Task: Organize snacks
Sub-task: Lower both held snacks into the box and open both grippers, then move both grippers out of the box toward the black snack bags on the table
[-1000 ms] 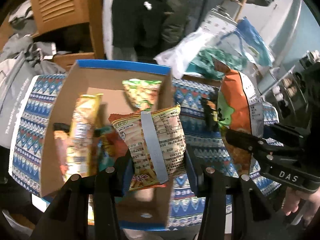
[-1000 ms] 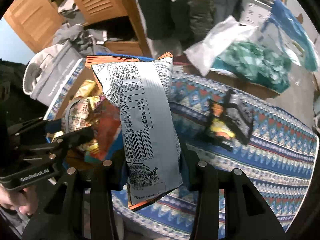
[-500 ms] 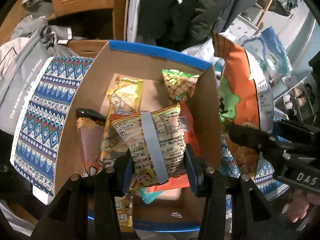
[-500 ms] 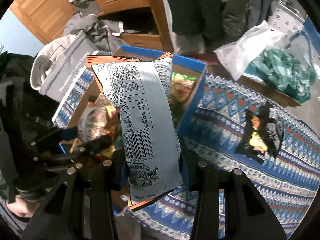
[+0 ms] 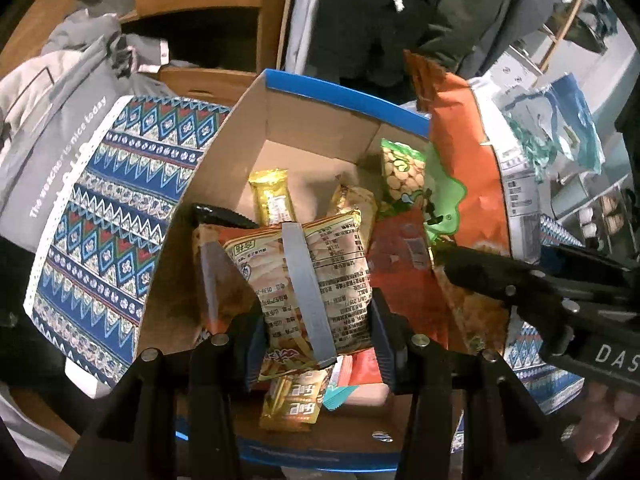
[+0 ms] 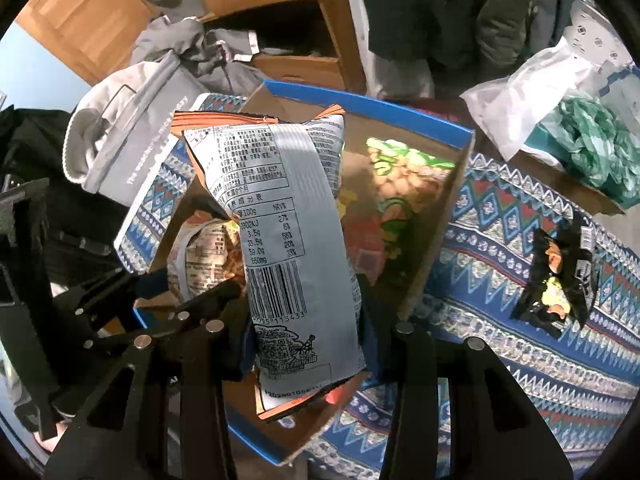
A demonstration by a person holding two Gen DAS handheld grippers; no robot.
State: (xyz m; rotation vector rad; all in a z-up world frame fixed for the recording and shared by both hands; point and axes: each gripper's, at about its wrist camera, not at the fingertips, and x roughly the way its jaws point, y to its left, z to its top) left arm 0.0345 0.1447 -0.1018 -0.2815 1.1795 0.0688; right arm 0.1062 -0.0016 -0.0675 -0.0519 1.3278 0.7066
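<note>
— While the left gripper [image 5: 316, 320] hangs over the cardboard box [image 5: 320, 128], what is it carrying?

— A yellow snack bag [image 5: 304, 280], pinched between its fingers above the packets already inside.

— And the right gripper [image 6: 304, 344]?

— Clamped on the orange chip bag [image 6: 288, 240], upright over the box's right wall. One black packet [image 6: 560, 280] lies apart on the patterned cloth [image 6: 500, 340], toward the table's right edge.

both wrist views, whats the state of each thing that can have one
left tongs: shut on yellow striped snack packet
right tongs: shut on orange chip bag with grey back
blue-rimmed cardboard box: open, partly filled
black snack packet: lying flat on patterned blue cloth, outside box
</note>
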